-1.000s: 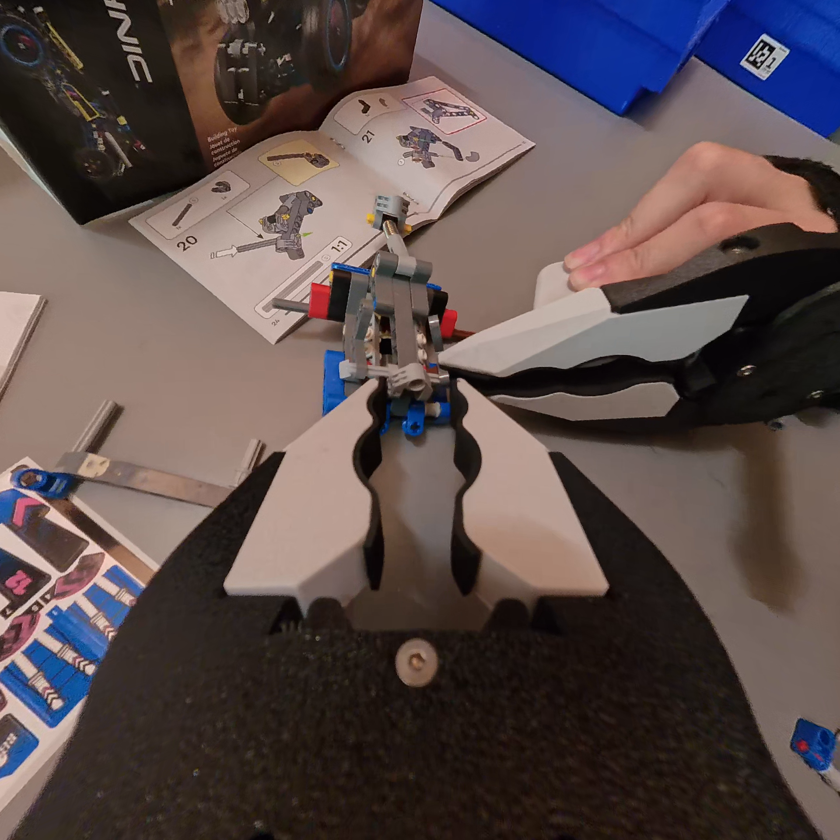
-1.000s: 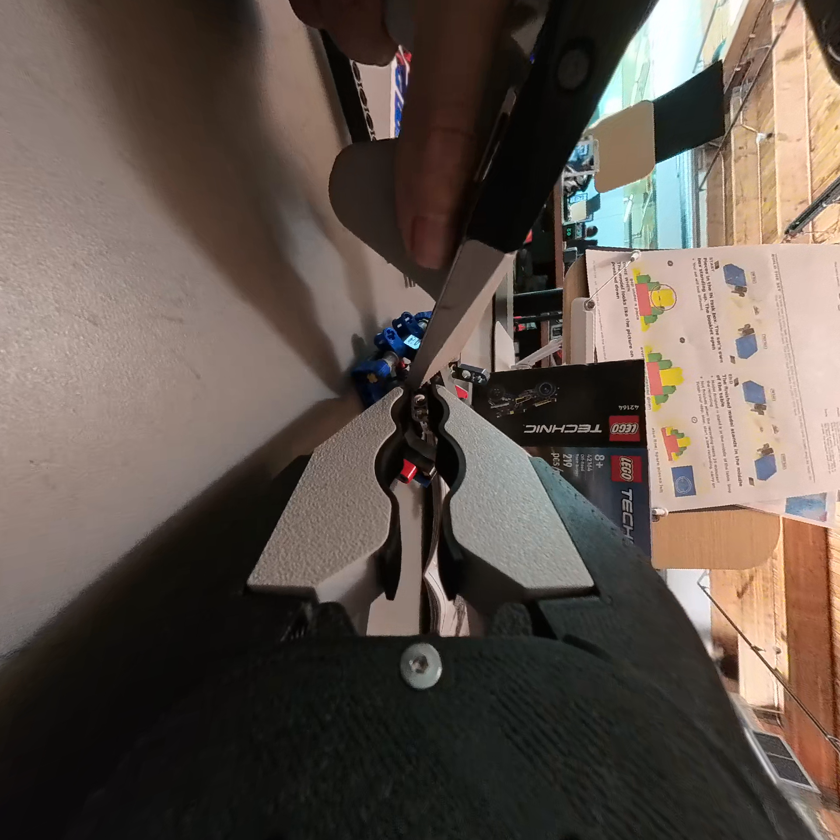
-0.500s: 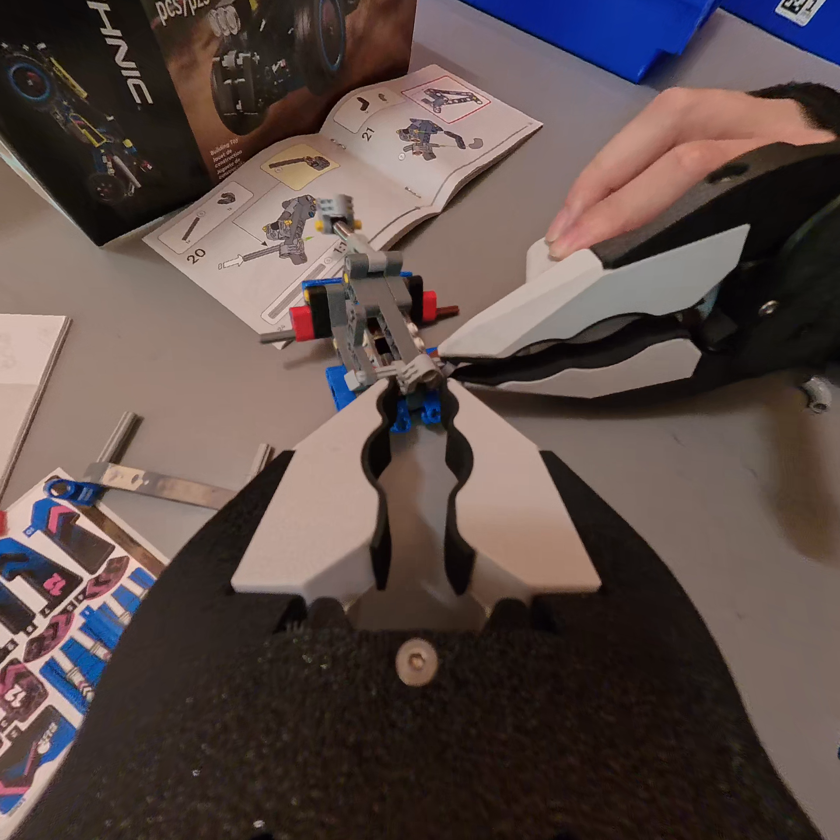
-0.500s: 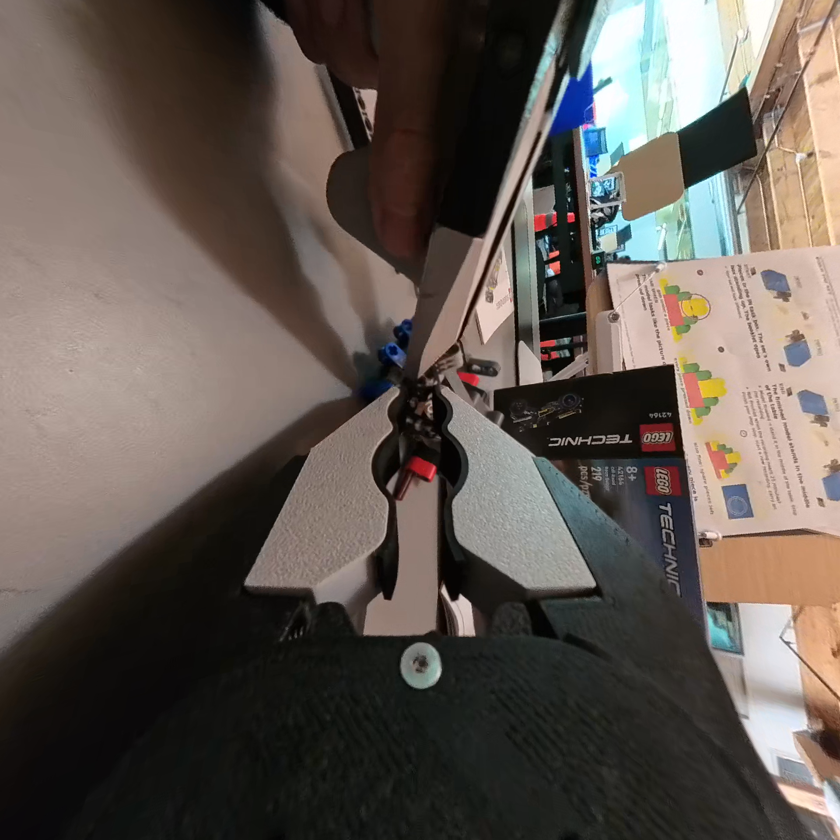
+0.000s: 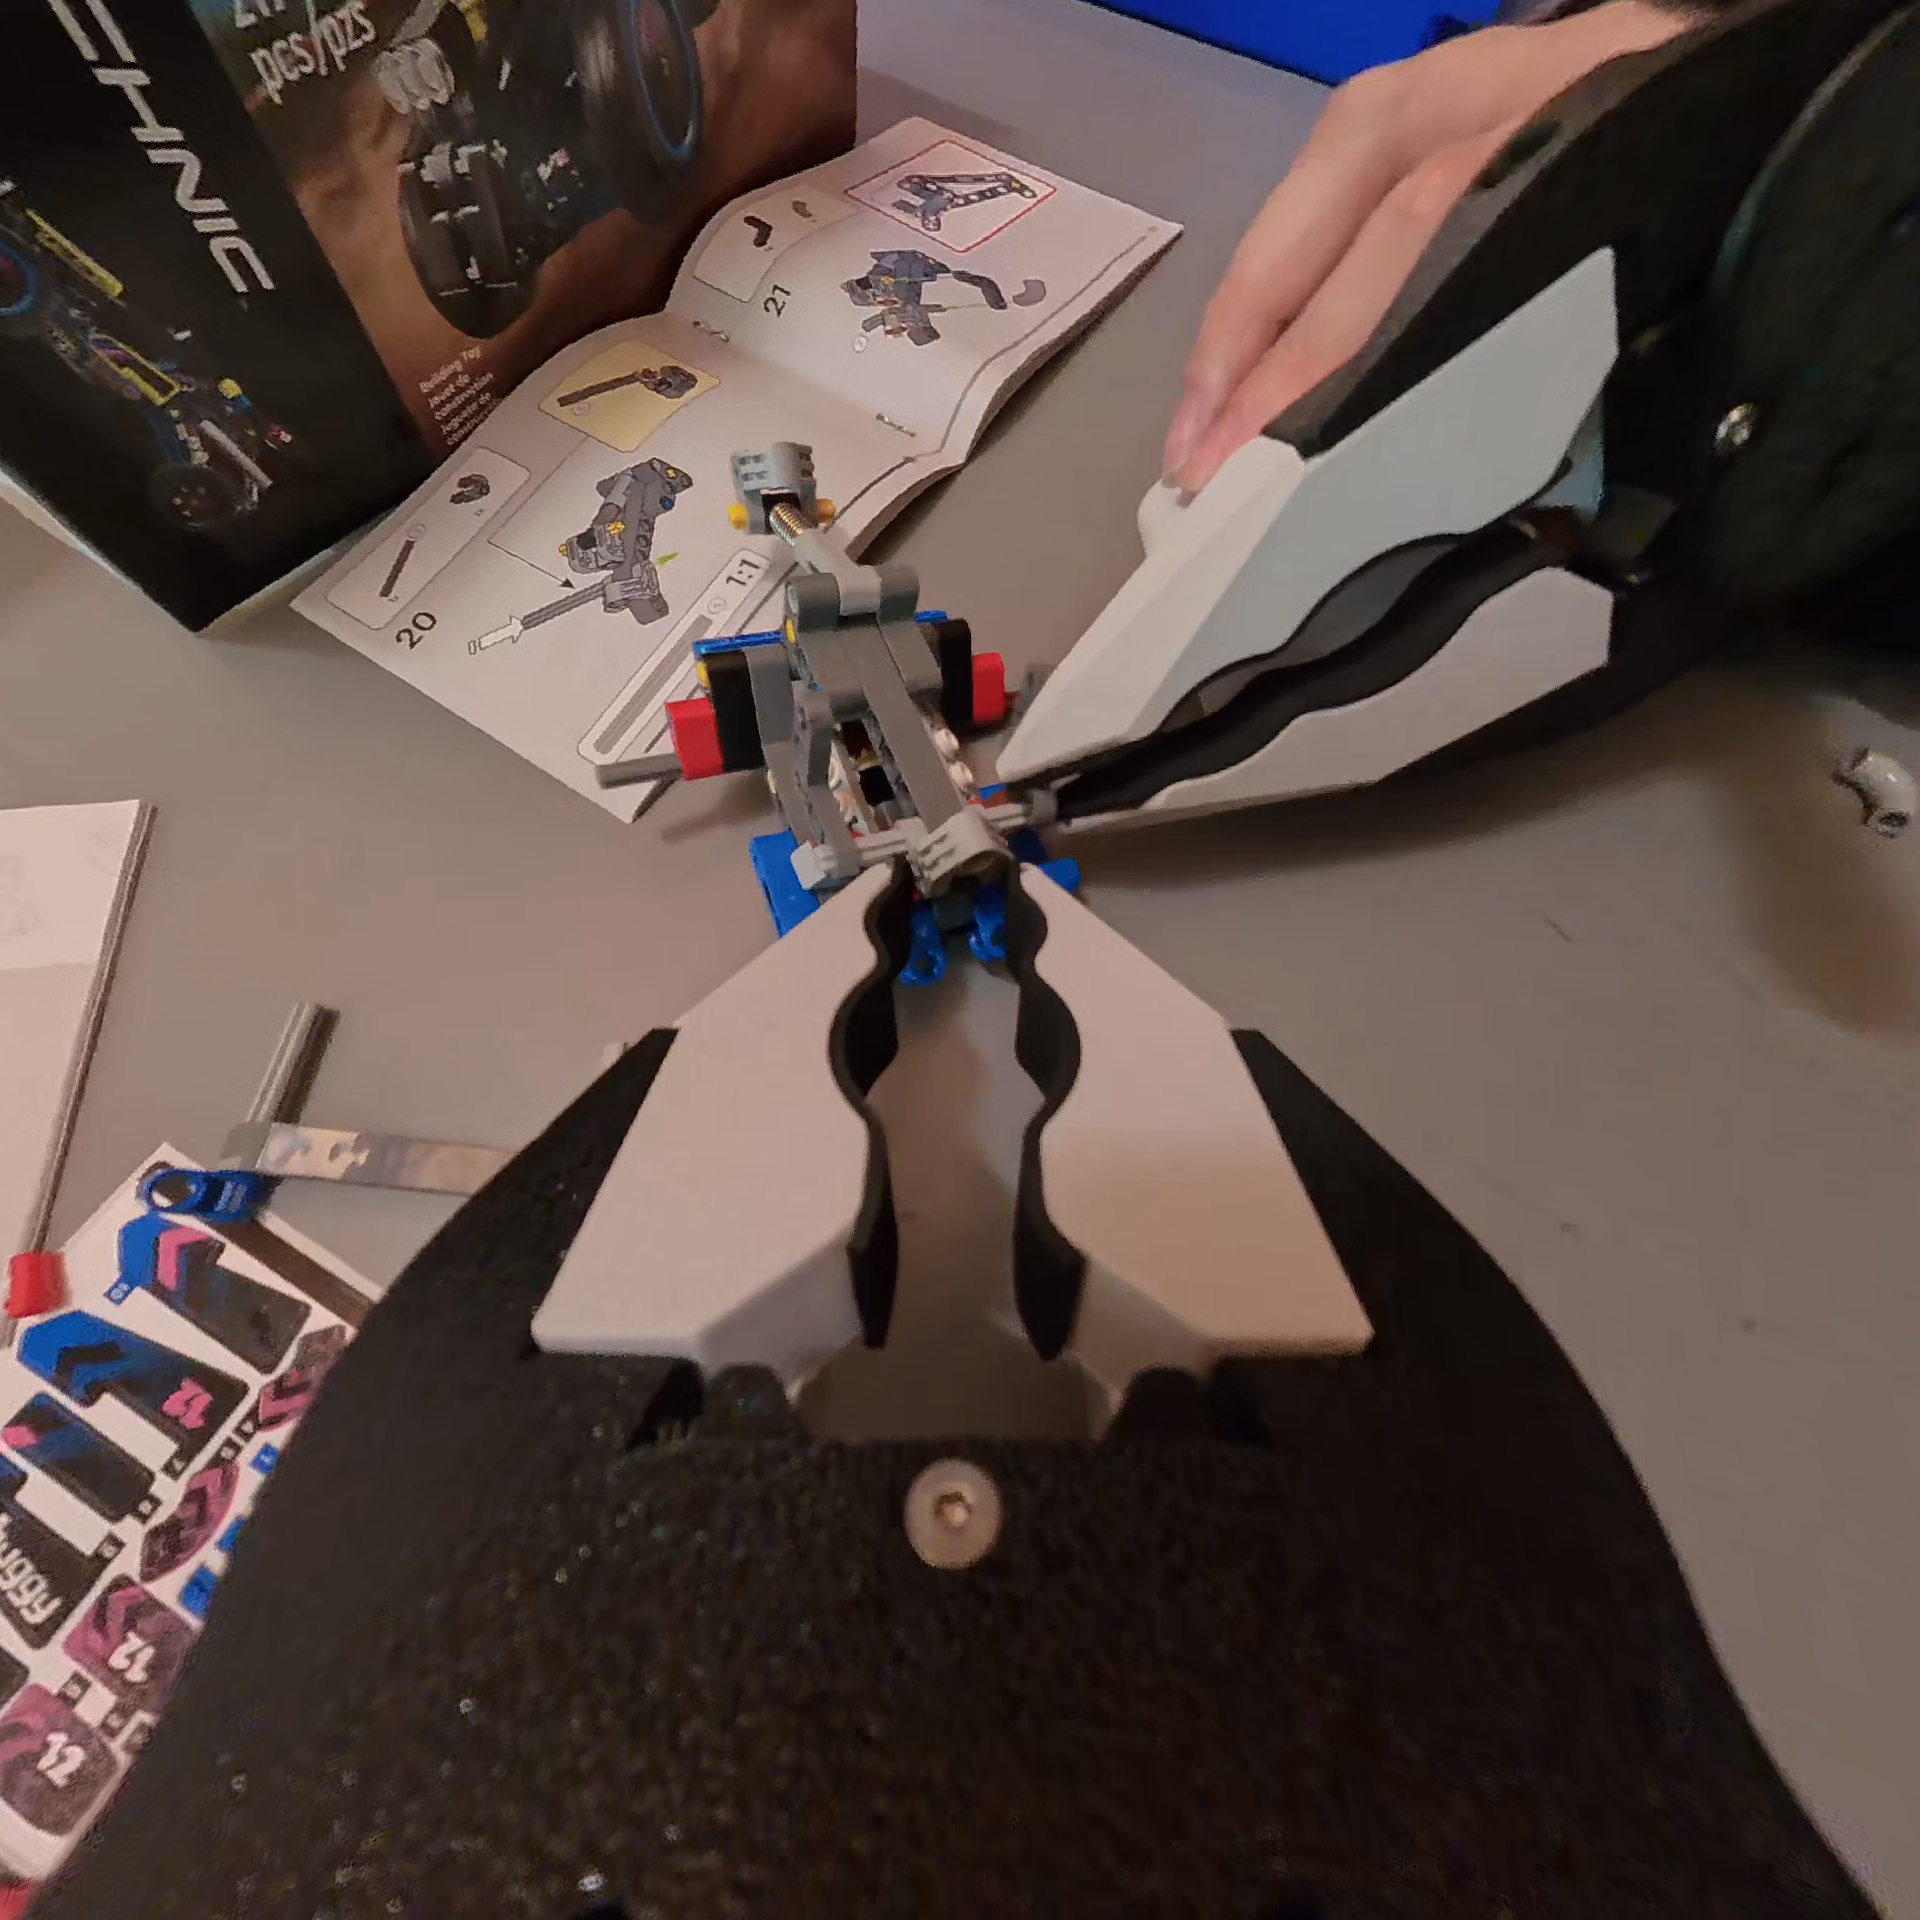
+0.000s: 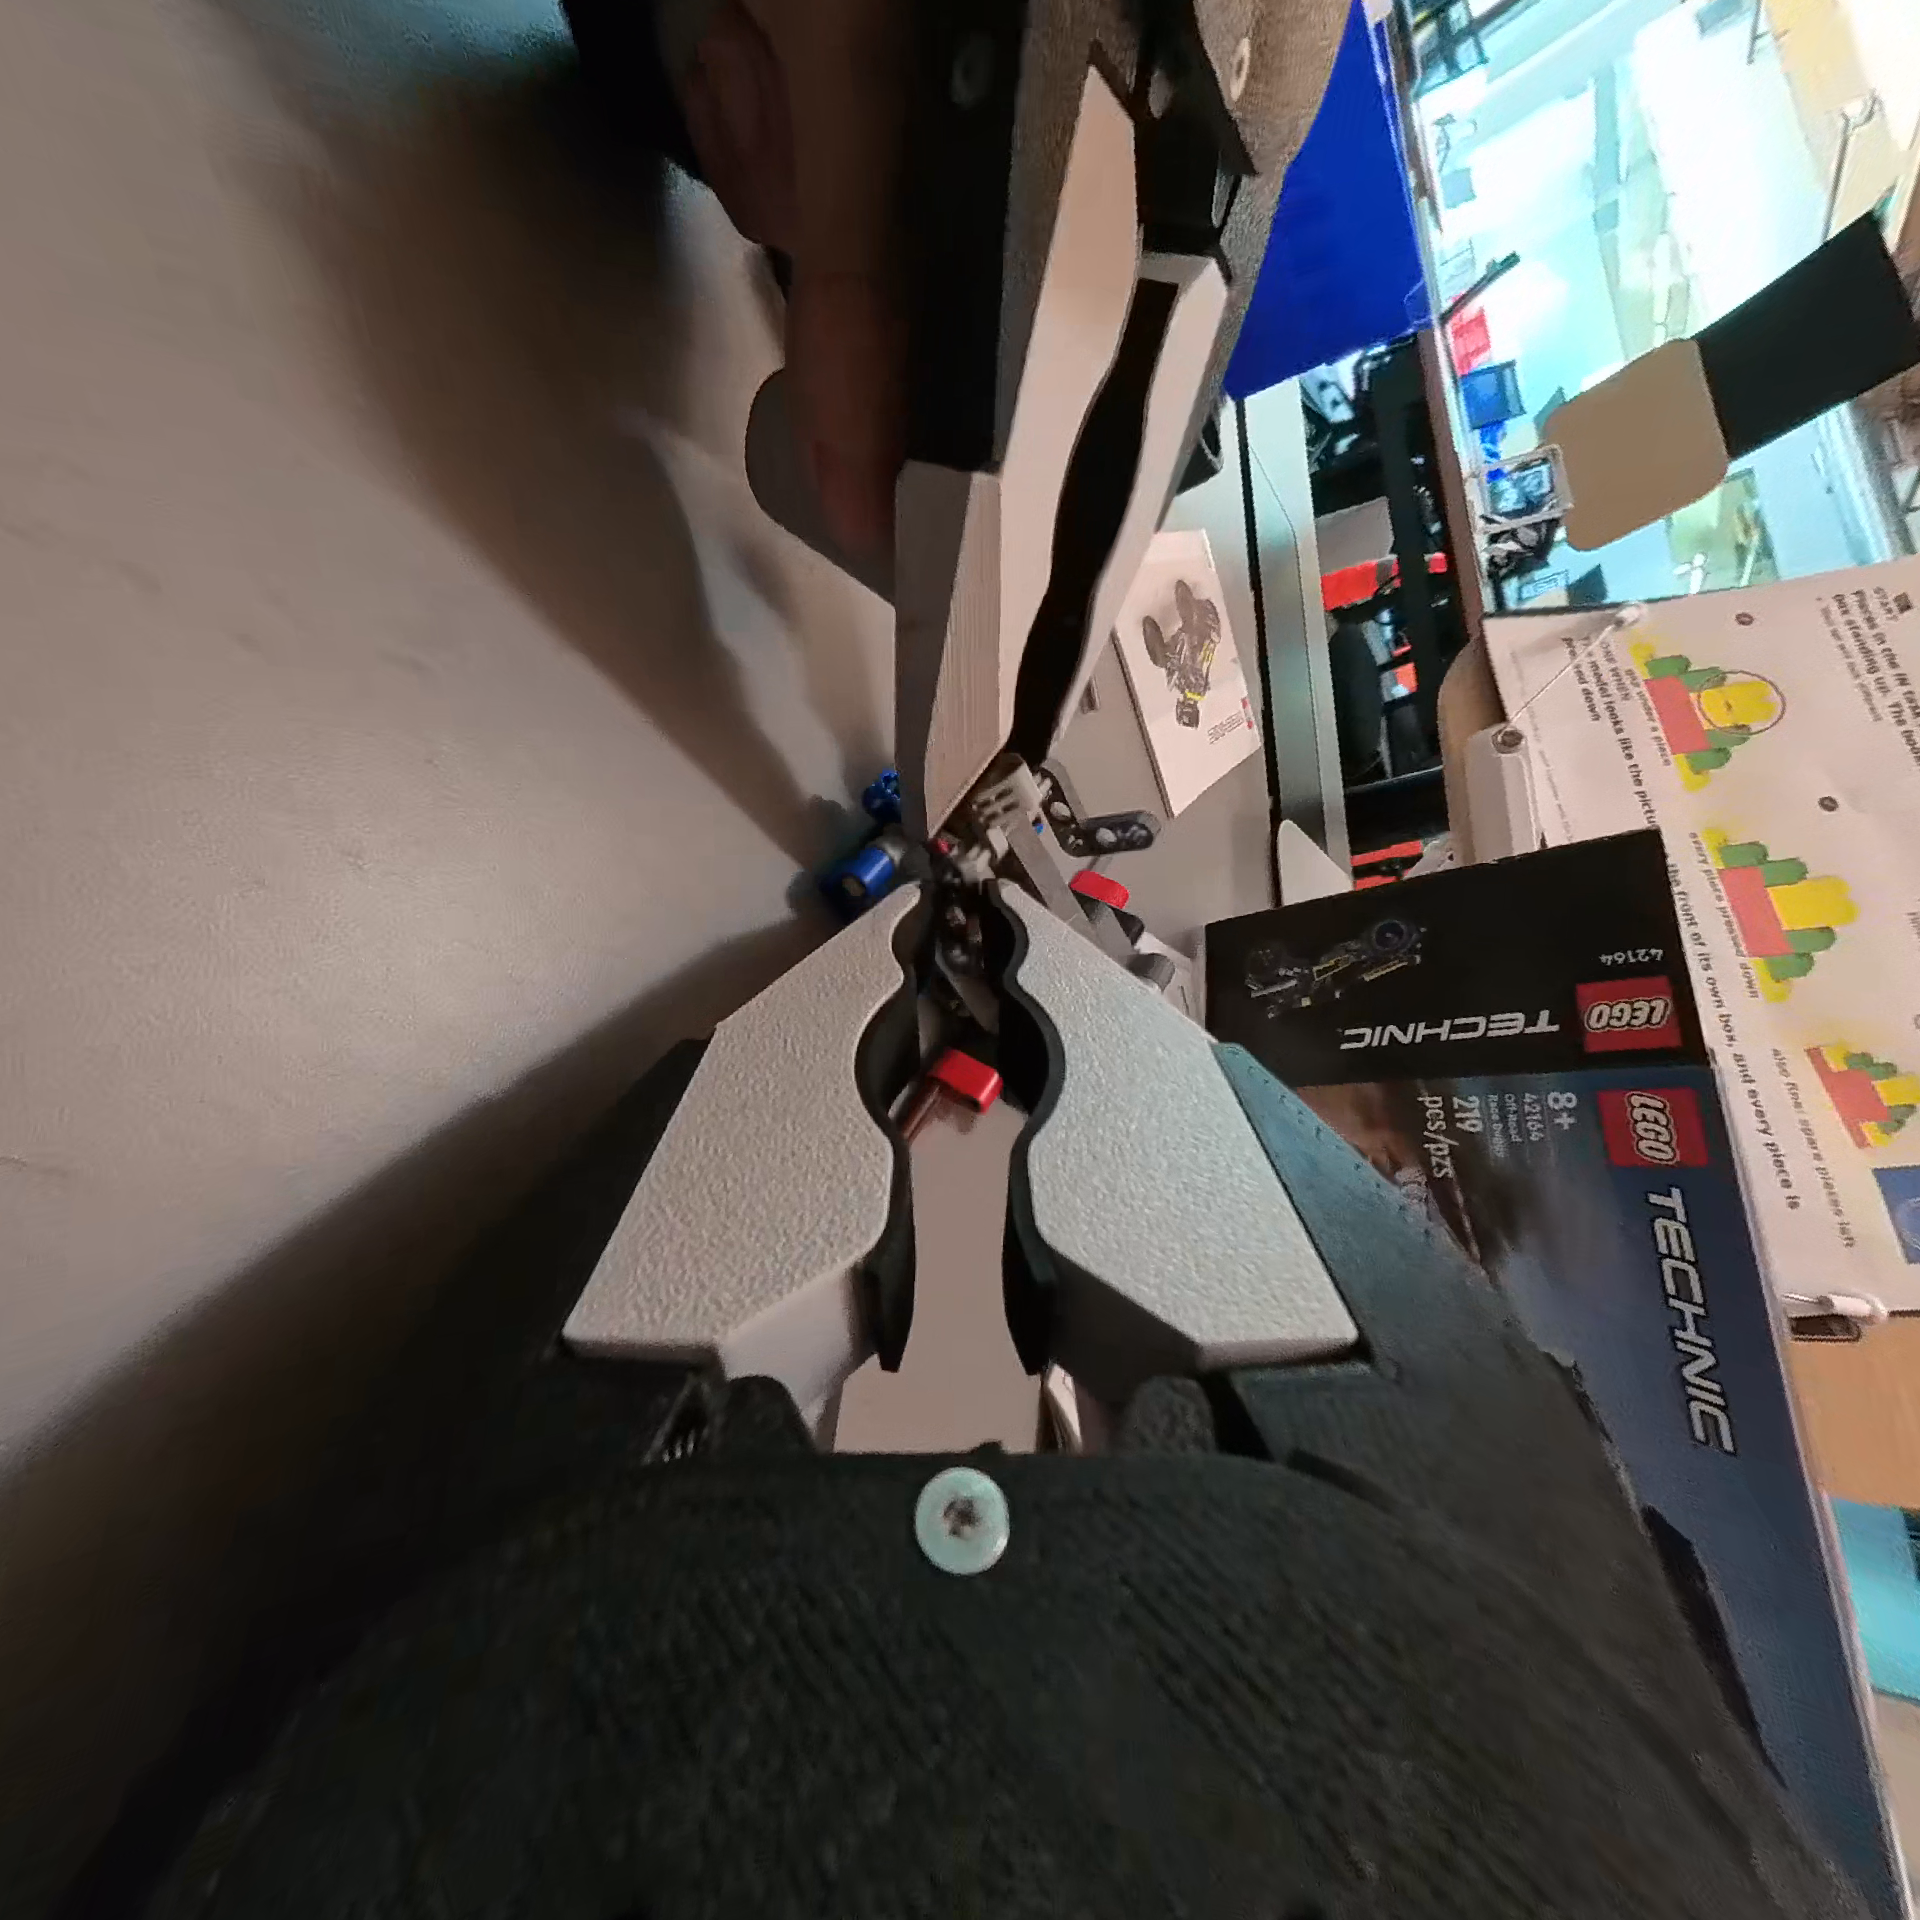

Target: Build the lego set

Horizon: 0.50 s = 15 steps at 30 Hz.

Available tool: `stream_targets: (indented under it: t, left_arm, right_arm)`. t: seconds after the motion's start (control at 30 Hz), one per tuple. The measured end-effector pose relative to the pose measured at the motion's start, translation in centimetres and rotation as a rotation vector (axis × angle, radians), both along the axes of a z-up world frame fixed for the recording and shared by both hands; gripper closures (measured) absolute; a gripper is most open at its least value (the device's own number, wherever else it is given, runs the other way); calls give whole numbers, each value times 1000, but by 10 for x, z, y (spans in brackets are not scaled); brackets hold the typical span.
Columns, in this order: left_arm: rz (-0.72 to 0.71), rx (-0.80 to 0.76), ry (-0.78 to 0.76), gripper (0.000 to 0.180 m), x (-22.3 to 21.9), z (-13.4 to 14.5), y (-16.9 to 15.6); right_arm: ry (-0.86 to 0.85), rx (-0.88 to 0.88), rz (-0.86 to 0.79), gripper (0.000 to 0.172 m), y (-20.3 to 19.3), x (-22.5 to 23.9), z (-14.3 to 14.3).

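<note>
- The left gripper (image 5: 951,883) had its jaws narrowly parted, the black pads closed on the near end of a small brick model (image 5: 852,727), at a light grey connector with blue pieces just beneath it.
- The model stood on the grey table (image 5: 1455,1091), near the middle of the left wrist view, its far end over the lower corner of an open booklet (image 5: 727,416). It was built of grey beams over a blue base, with a black-and-red block across it and a grey screw-like part sticking up at the far end.
- The right gripper (image 5: 1039,805) came in from the right, lying low over the table, its jaws nearly together and its tips at a grey axle end on the model's right side. In its own view, its pads (image 6: 1023,966) lay against dark parts of the model, with a red piece (image 6: 961,1081) farther back between the fingers.
- A hand (image 5: 1351,260) rested on top of the right gripper.
- A dark box (image 5: 312,208) stood at the far left, behind the booklet.
- A sticker sheet (image 5: 125,1455) lay near left, with a small blue piece (image 5: 197,1190) and a metal strip (image 5: 364,1153) at its far edge, and a small red piece (image 5: 31,1283) at the left border.
- A small pale piece (image 5: 1875,790) lay alone on the table at the right.
</note>
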<state>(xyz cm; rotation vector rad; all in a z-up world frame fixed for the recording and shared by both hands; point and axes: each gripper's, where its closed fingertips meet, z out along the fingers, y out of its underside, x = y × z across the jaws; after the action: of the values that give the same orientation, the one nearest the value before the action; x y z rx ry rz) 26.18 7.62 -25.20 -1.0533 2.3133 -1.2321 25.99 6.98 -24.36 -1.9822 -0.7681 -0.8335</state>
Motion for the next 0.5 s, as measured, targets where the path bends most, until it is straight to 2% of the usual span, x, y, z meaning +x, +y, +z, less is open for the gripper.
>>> stream_targets:
  t: [0.13, 0.3, 0.4, 0.5]
  left_arm:
    - [-42, 17, -9, 167, -3, 0, -1]
    - [-39, 18, -5, 167, -3, 0, -1]
    - [-44, 21, -2, 167, -4, 0, 0]
    - [-53, 29, -3, 167, -5, 0, 0]
  right_arm:
    - [76, 8, 8, 168, 0, -1, 3]
    - [65, -46, -11, 168, -5, 1, -3]
    - [-96, -166, -16, 168, -13, 2, -7]
    - [-182, -382, 52, 168, -28, -18, -23]
